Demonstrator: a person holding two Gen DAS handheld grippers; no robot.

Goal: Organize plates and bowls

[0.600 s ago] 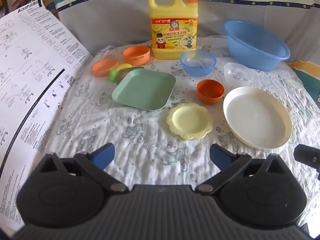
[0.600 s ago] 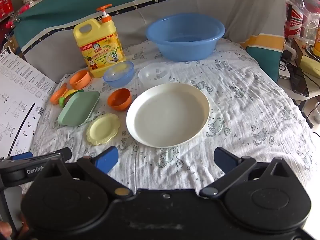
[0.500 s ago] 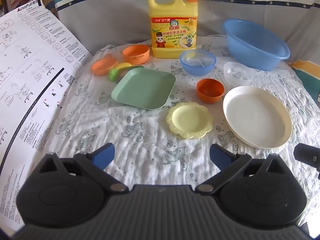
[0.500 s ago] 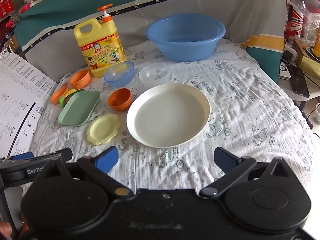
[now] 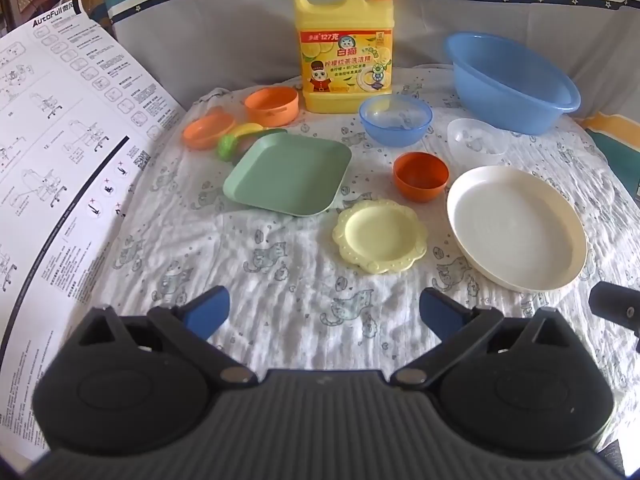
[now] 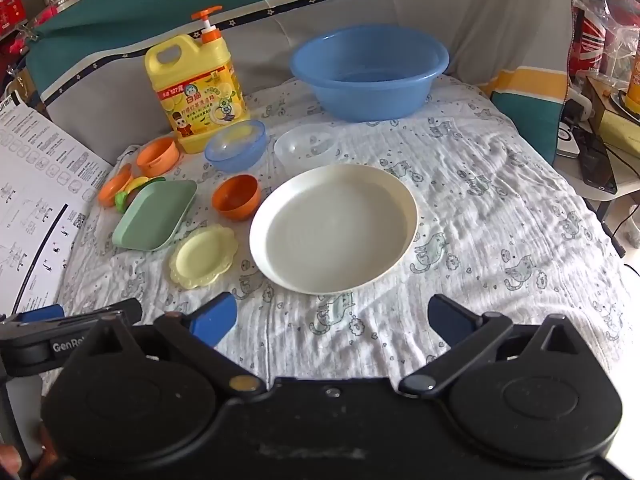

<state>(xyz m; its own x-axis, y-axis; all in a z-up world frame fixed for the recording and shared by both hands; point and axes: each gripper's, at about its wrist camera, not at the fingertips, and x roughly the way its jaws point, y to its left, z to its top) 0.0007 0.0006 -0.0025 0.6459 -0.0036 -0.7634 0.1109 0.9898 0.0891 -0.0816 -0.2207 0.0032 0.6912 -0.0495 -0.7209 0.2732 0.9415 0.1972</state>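
Nothing is getting stacked yet — the left gripper [image 5: 324, 312] and right gripper [image 6: 332, 320] are hovering with fingers apart and empty, the white plate [image 6: 334, 228] and orange bowl [image 6: 236, 197] lying scattered

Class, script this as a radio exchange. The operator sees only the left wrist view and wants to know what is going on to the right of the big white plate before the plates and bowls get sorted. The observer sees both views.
Operator: Past the white plate I see only a black tip at my right edge. Is that the right gripper, and is it carrying anything?
Observer: Yes, that's it. It is open with nothing between its fingers, over the cloth just short of the plate's near rim.
Operator: What stands beyond the cloth on that side?
Observer: A low side table with a flat black device lying on it.
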